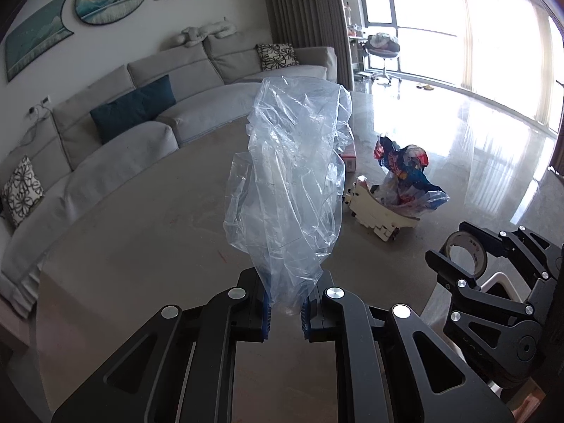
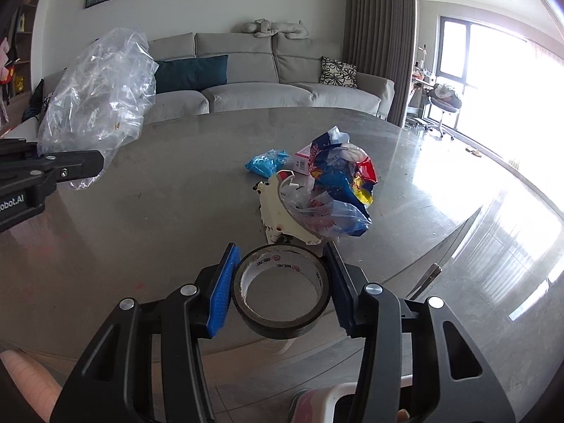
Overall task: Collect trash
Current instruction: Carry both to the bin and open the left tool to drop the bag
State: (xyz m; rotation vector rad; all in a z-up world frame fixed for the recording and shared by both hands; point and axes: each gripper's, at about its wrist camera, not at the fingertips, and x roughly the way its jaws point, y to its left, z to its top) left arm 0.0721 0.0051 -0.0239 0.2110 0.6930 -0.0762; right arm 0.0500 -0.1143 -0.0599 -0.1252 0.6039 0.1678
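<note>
My left gripper (image 1: 284, 308) has its fingers clamped on the bottom of a clear plastic bag (image 1: 292, 172), which stands up crumpled straight ahead of the lens and blocks much of my view of the middle of the desk (image 1: 148, 232). My right gripper (image 2: 278, 290) has its fingers closed against the two sides of a roll of dark tape (image 2: 282, 290), held above the near edge of the desk; I can see the roll side-on in the left camera too.

Ahead of the tape, a small pile sits on the desk: a curved white plastic piece (image 2: 280, 211), with a crumpled blue, red and yellow wrapper (image 2: 343, 179) leaning against it. Just behind lie a crumpled light-blue scrap (image 2: 266, 162) and a small pink-and-white box (image 2: 305, 158). They sit between my right gripper and the far side of the desk.

Beyond the desk runs a grey sofa (image 2: 246, 77) with a dark teal cushion (image 2: 192, 72). I can't make out a bin in either view.
</note>
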